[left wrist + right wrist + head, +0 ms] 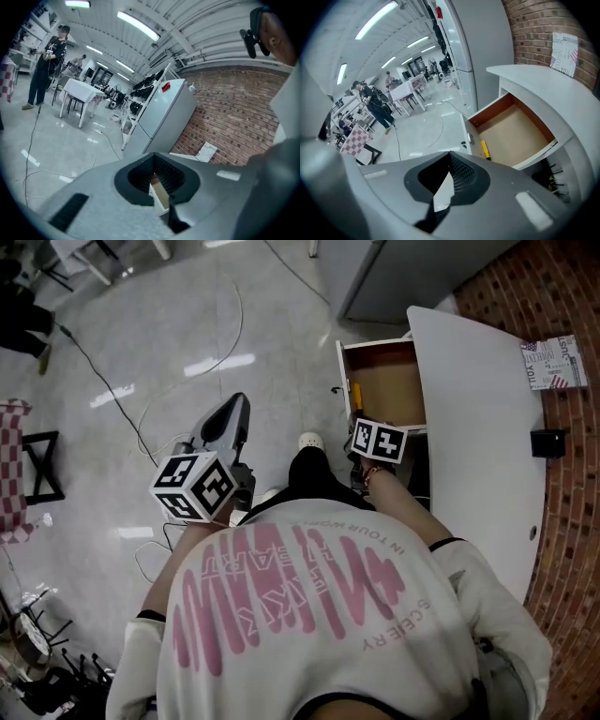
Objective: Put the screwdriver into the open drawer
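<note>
Head view: we list one drawer [389, 381], pulled out of a white table [478, 427]. One yellow screwdriver [356, 395] lies inside it, long axis along the front panel.

Right gripper view: right gripper [450, 157], jaws pressed together, nothing between. The screwdriver sits ahead and right of the tips, and this hand is the nearer.

Left gripper view: left gripper [154, 157], jaws likewise together and empty, well apart from the drawer.

We judge the placing done.
</note>
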The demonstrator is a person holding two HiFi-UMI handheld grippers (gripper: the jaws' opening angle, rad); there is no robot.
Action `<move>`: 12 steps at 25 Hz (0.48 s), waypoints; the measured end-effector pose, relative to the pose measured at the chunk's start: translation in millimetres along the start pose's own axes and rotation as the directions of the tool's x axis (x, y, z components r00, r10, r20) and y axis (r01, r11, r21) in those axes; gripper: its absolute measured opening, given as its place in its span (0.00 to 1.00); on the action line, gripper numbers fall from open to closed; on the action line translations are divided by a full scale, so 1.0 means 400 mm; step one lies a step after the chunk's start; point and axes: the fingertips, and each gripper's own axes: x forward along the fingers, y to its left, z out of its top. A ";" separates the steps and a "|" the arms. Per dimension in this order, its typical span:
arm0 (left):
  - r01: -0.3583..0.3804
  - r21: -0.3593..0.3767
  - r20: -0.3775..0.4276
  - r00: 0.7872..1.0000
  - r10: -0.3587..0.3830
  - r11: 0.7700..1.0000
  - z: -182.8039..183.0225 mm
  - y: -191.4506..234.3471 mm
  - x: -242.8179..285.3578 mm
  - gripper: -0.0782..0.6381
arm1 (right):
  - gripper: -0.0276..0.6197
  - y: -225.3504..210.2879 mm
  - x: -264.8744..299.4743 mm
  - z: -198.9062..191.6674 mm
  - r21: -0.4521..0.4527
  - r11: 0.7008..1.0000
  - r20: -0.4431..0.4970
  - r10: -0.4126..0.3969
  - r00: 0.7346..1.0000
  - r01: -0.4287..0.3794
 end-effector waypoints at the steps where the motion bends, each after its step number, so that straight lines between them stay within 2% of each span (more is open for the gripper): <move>1: 0.014 0.012 0.007 1.000 -0.014 1.000 0.008 -0.014 -0.015 0.11 | 0.06 0.031 -0.022 0.004 -0.010 1.000 0.017 0.024 1.000 -0.024; 7: 0.076 0.058 0.054 0.995 -0.079 0.995 0.057 -0.068 -0.086 0.11 | 0.06 0.215 -0.138 0.060 -0.059 0.987 0.141 0.155 0.978 -0.148; 12: 0.123 0.076 0.111 0.985 -0.131 0.989 0.117 -0.117 -0.145 0.11 | 0.06 0.327 -0.273 0.134 -0.089 0.965 0.276 0.262 0.925 -0.247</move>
